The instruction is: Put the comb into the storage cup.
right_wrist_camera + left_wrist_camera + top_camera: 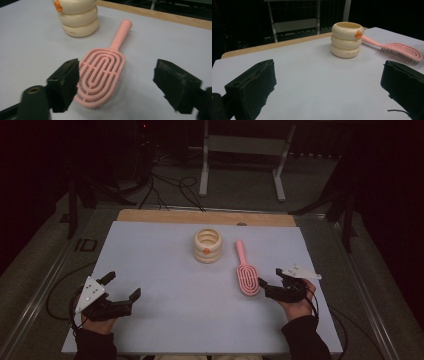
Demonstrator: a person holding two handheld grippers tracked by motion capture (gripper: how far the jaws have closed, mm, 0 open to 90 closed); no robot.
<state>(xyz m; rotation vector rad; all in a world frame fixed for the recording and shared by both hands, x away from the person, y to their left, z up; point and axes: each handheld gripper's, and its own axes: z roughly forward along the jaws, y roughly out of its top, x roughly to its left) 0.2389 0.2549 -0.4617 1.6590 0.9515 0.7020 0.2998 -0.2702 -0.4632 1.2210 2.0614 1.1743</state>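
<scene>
Reaching for the pink hairbrush (pixel 246 276) is the step in hand, judging by how the right gripper (pixel 264 287) sits at the brush's lower end, at about five o'clock on the white table cover (pixel 165 270) in the high view. In the right gripper view the brush (pixel 102 75) lies bristles down with its oval head between the two black jaws, which stand apart on either side; the left one is close against the head's rim, the right one is well clear, so nothing is gripped yet. The handle points away toward twelve o'clock, ending just beside the cream ribbed cup (pixel 207 245) that stands upright near the middle of the far edge.

The left gripper (pixel 122 294) rests at about seven o'clock, well apart from both things, its jaws spread wide over bare cover and holding nothing.

The next move likely calls for closing the right jaws squarely across the head, or sliding forward to the narrower neck for a firmer hold. Pinching the springy slotted frame off-centre could make the brush twist or skid.
</scene>
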